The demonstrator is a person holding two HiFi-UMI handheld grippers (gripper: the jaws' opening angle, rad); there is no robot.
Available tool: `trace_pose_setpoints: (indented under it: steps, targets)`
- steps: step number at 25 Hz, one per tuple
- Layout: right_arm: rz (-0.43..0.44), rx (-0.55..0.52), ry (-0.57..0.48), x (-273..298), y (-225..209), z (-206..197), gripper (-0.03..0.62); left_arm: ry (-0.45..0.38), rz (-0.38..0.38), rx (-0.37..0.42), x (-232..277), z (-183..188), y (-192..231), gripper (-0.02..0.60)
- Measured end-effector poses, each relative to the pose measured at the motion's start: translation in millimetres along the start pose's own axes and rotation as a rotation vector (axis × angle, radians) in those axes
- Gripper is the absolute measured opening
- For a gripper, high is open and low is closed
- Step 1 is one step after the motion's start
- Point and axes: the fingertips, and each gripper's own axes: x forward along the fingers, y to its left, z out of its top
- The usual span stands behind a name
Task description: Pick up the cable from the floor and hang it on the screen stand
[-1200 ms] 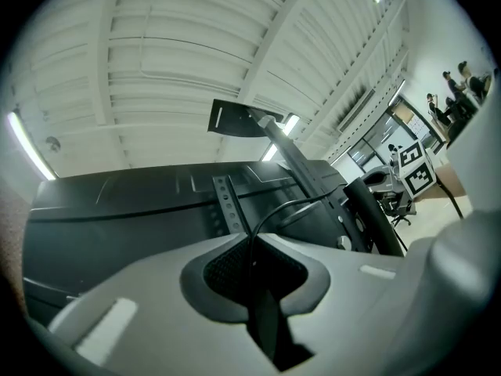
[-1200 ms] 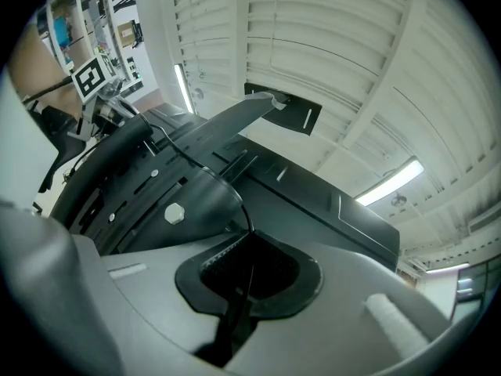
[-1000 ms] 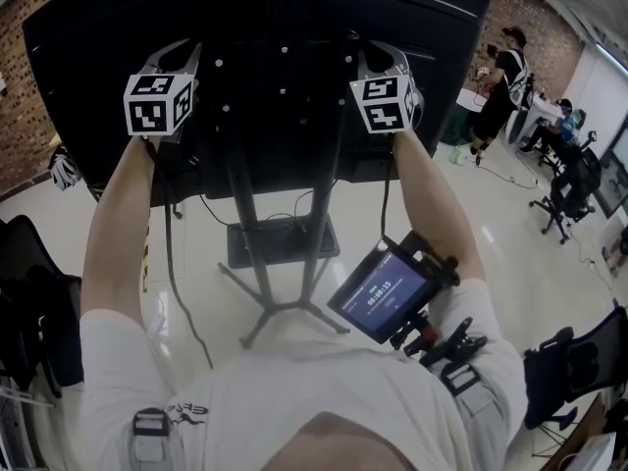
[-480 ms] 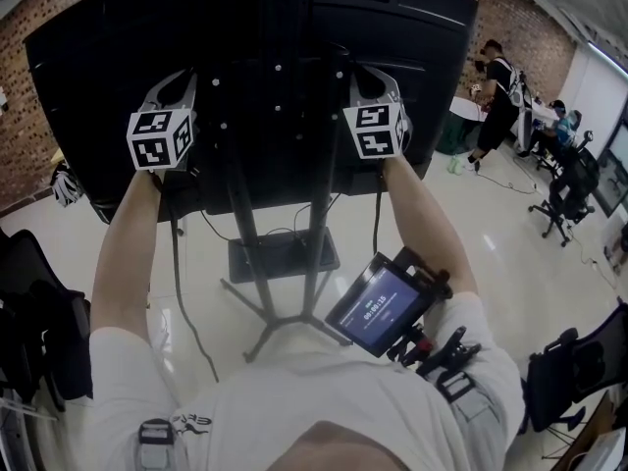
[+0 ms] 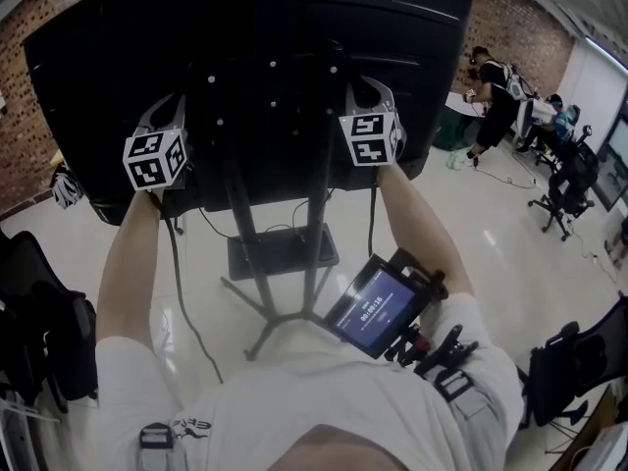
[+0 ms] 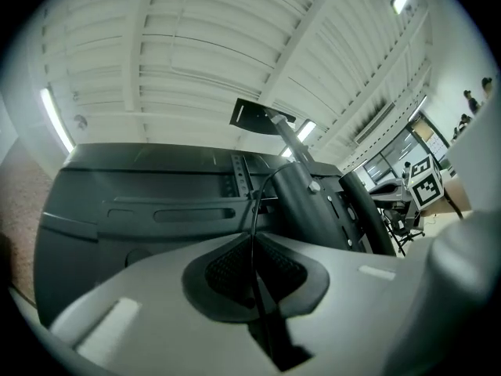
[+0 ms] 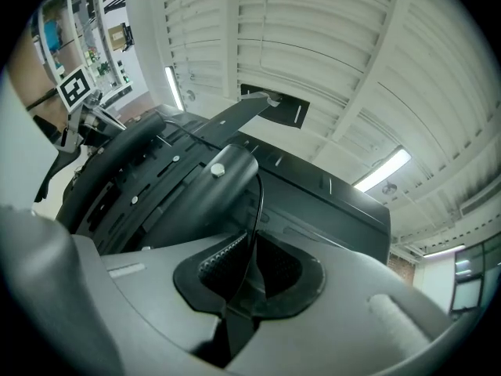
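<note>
Thin black flexible cable (image 6: 254,227) being held behind black metal screen stand (image 5: 316,204) | left gripper (image 6: 255,266), jaws just closing further, and right gripper (image 7: 249,266) pinching it | light, limp, likely slippery; gripping near stand

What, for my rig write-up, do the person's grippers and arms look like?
The left gripper and right gripper each have a light grey shell, with black ribbed pads set in a dark recess. Each carries a white cube printed with black square markers: left cube, right cube. The person wears a white short-sleeved T-shirt, leaving the forearms bare.
</note>
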Motion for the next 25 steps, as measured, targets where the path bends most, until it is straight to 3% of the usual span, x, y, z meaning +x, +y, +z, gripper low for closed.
trace_pose_setpoints:
  steps: [7,10,14,25]
  targets:
    - [0.008,0.021,0.013,-11.6,4.1,-20.8,0.051,-0.070,-0.002,-0.052,-15.4,-7.6,-9.5,0.021]
    - [0.013,0.027,0.007,-15.7,5.4,-21.1,0.051,-0.084,-0.001,-0.097,-24.3,-18.6,-9.4,0.087]
    - [0.025,0.046,0.009,-24.3,8.6,-26.2,0.057,-0.077,0.013,-0.124,-40.5,-30.2,-9.5,0.135]
    - [0.048,0.123,0.050,-70.6,15.5,-49.3,0.077,-0.012,0.038,-0.120,-86.2,-53.1,-38.9,0.137]
